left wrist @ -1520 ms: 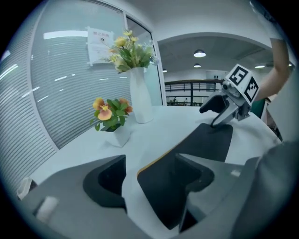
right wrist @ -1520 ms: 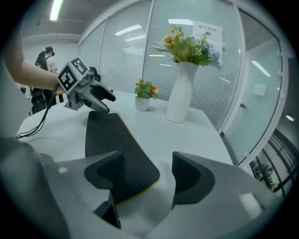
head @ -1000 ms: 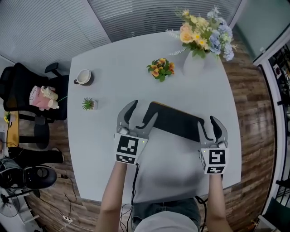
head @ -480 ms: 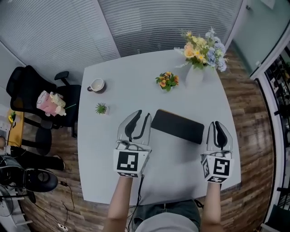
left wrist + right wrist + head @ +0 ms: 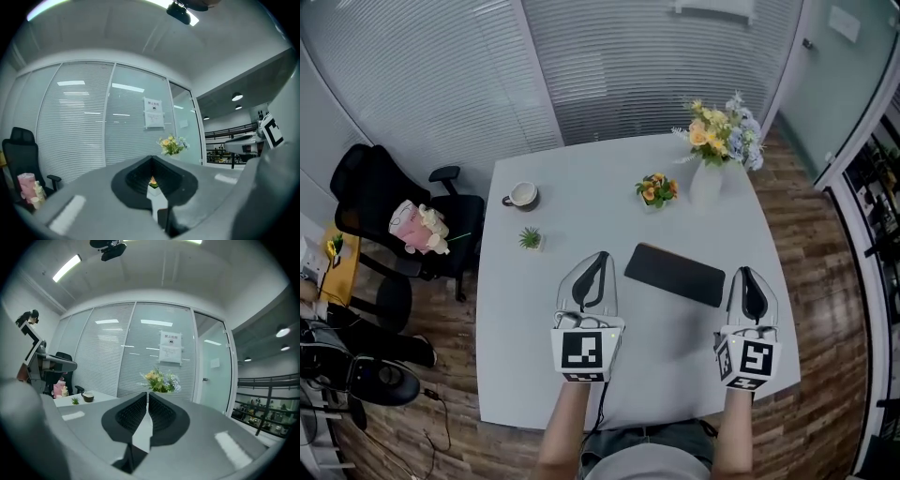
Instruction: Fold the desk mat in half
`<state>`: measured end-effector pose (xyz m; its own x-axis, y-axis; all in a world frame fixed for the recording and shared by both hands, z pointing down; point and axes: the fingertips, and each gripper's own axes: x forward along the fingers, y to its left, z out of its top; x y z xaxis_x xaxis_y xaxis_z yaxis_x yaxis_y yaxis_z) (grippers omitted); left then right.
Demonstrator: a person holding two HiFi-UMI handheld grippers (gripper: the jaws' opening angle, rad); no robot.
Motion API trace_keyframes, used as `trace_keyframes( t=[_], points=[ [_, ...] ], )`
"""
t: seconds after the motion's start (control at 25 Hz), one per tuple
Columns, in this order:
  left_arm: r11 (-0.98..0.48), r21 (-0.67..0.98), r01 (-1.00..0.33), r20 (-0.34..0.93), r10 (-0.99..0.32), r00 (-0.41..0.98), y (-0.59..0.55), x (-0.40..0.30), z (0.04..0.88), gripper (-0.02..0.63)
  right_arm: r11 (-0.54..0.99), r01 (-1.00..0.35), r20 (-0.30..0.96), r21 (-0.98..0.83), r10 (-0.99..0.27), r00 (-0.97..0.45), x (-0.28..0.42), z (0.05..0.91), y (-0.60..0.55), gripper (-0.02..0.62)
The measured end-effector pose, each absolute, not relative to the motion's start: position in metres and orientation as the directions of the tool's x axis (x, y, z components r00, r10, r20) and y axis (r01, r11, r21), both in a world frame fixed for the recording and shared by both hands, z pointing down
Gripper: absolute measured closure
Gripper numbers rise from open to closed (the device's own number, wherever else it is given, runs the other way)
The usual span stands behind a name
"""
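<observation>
Lifting left gripper (image 5: 597, 257) and right gripper (image 5: 751, 273) off mat (image 5: 675, 275), just closing both empty, leaving it lying on table (image 5: 572, 178), seemingly folded.

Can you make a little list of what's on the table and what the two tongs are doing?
Desk mat: black, flat on the table, no tongs touching it
Left tongs: shut, empty
Right tongs: just closed, shut, empty
Also there: cup, small green plant, flower vase, little flower pot
</observation>
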<state>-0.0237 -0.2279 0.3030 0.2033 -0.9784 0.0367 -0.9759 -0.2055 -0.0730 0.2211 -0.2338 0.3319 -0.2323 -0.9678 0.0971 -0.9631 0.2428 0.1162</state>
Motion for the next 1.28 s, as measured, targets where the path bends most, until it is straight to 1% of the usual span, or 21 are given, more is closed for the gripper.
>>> trace_keyframes(
  t=[0.48,1.28],
  points=[
    [-0.176,-0.061,-0.982,-0.005,-0.984,0.177,-0.206,-0.037,0.278,0.606,0.221,-0.968,0.058,0.116,-0.975,-0.216,0.219,0.31,-0.211,0.568],
    [-0.193,-0.067,-0.979,0.001,-0.981,0.194,-0.199,-0.038,0.276,0.606,0.193,-0.975,0.047,0.111,-0.981,-0.189,0.225,0.303,-0.204,0.572]
  ],
)
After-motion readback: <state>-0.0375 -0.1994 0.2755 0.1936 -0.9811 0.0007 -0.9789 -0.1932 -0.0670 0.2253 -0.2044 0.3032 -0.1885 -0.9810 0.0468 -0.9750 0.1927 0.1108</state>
